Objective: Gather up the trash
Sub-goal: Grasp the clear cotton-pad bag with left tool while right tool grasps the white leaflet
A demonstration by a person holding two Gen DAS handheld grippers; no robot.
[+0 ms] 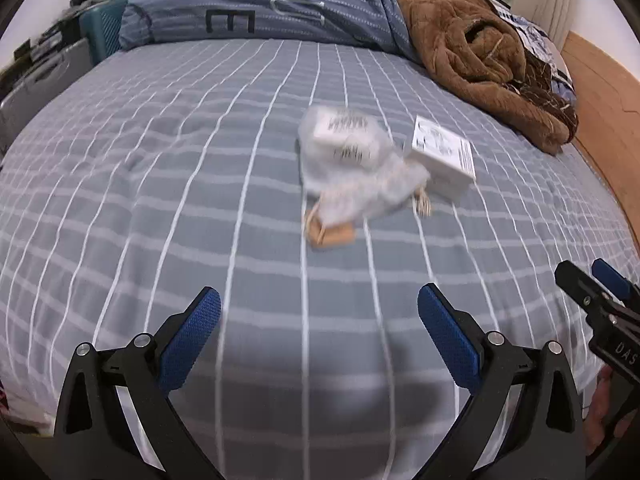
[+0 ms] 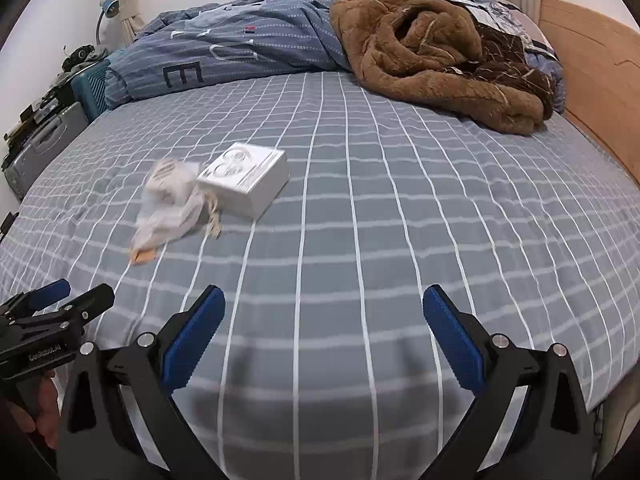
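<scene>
Trash on the checked bedsheet (image 2: 360, 208): one white box (image 2: 246, 178), likely light, stiff — take it across its short sides; one crumpled plastic bag (image 2: 170, 204) touching the box's left, soft and slippery, pinch a fold; one small tan card (image 1: 330, 236) just before the bag. Left gripper (image 1: 318, 308) and right gripper (image 2: 324, 308) gape empty, well short of the box.

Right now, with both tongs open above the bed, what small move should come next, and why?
Probably ease the left tongs forward toward the crumpled plastic bag. It lies almost straight ahead of them on the bed, beside the white box, and both they and the right tongs are open and empty.
</scene>
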